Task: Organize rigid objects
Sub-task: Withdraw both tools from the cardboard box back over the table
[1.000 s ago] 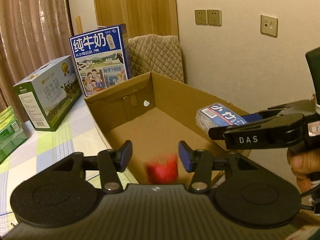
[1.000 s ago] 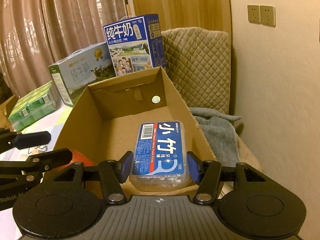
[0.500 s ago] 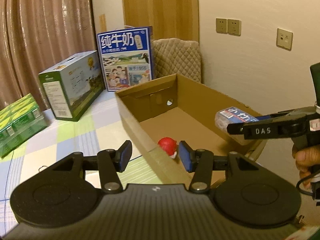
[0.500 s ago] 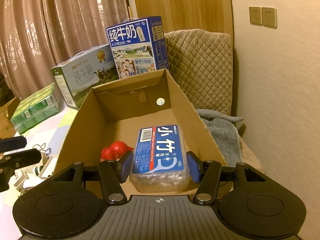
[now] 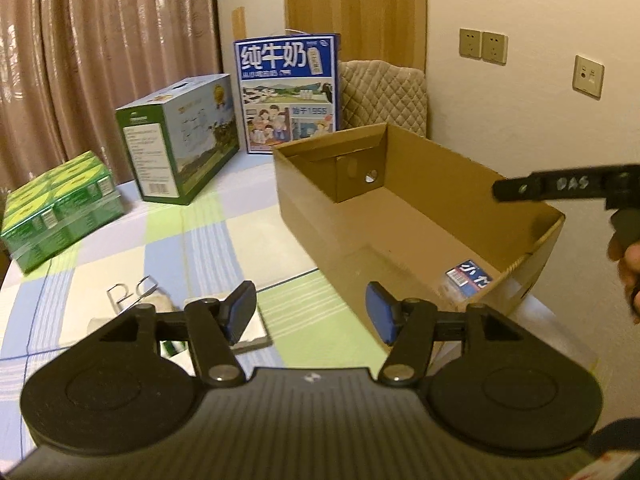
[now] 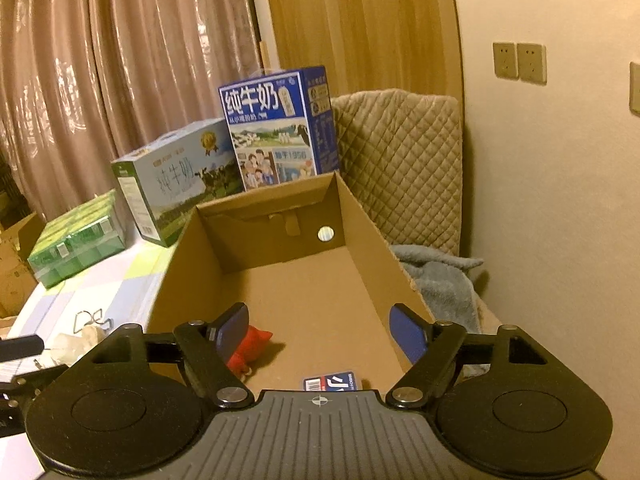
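left hand-held gripper (image 5: 310, 312) at the lower middle of its frame, jaws just opened wider and apart with nothing between them, over the checked tabletop (image 5: 200, 248) beside the cardboard box (image 5: 320, 216). right hand-held gripper (image 6: 324, 330) low in its frame above the box's near end, jaws just opened and now well apart, clamped on nothing. blue-labelled toothpick box (image 6: 332, 383) lying flat on the box floor at the lower middle of the right view, apart from both blue pads, with a red toy (image 6: 250, 346) just left of it inside the same box.
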Tool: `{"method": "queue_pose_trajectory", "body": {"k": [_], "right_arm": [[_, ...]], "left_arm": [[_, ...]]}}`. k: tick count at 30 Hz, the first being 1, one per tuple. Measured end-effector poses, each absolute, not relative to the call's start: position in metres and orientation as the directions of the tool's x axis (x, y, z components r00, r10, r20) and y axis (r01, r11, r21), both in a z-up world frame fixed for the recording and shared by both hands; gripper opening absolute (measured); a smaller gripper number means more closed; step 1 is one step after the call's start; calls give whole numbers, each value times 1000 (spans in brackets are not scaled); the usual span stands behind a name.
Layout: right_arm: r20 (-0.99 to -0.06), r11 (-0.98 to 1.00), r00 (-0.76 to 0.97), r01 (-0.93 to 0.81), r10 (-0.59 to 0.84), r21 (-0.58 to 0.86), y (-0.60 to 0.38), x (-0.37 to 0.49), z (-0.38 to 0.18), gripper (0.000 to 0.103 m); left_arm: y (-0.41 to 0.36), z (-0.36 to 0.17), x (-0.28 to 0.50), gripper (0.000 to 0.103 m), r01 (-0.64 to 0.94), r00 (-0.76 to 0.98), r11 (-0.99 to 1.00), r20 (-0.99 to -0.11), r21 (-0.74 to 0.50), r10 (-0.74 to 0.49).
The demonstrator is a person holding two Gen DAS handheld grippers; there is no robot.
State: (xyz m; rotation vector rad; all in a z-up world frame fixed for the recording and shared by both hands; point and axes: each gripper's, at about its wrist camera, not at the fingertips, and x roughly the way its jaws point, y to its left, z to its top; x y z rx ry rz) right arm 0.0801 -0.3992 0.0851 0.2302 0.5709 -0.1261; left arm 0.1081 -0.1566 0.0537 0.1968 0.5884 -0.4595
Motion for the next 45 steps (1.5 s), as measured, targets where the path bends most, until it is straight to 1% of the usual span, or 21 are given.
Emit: {"method": "queue_pose_trajectory", "body": {"k": [2, 6, 8, 10, 12, 14, 15, 18, 20, 21, 23, 34, 41, 45], "right_arm": [[-533, 968, 845, 172, -50, 181, -393, 72, 93, 75], [-507, 970, 862, 148, -31, 191, -376, 60, 108, 76], [-492, 971, 870, 125, -10, 201, -363, 55, 114, 76], [-482, 972, 876, 104, 10, 208, -350, 52, 118, 77], [-473, 972, 880, 79, 36, 220, -336, 49, 122, 77], [-460, 972, 885, 46, 67, 229, -322, 47, 124, 78], [-454, 973, 887, 22, 87, 229, -313, 47, 124, 78], [-446, 975, 886, -27, 125, 220, -288, 45, 122, 82], [-443, 974, 885, -51, 146, 221, -274, 45, 119, 89], [-444, 974, 883, -61, 155, 218, -266, 45, 117, 90], [-448, 973, 877, -88, 177, 211, -252, 47, 112, 93], [-500, 962, 827, -170, 257, 213, -204, 66, 77, 93], [-540, 956, 791, -207, 287, 205, -171, 89, 41, 93], [-563, 955, 772, -221, 295, 198, -148, 103, 18, 93]], "left_arm": [[-147, 55, 103, 57, 459, 741, 887, -571, 46, -354], [-126, 57, 92, 67, 430, 755, 902, -562, 35, -338], [-115, 57, 87, 69, 417, 758, 908, -566, 37, -325], [-101, 57, 82, 70, 397, 764, 917, -569, 45, -303], [-86, 56, 77, 77, 367, 773, 929, -571, 48, -276], [-71, 55, 73, 78, 340, 782, 939, -571, 53, -251], [-63, 54, 71, 81, 325, 785, 944, -573, 56, -237], [-38, 52, 67, 84, 286, 792, 957, -576, 58, -202], [-25, 49, 66, 86, 260, 793, 964, -583, 62, -177], [-19, 48, 64, 88, 250, 794, 966, -585, 64, -167], [-7, 45, 63, 89, 234, 794, 970, -589, 66, -151], [23, 26, 72, 90, 187, 774, 980, -625, 75, -100], [49, 11, 90, 90, 142, 764, 983, -644, 112, -37], [66, 2, 102, 90, 134, 761, 984, -648, 116, -27]]}}
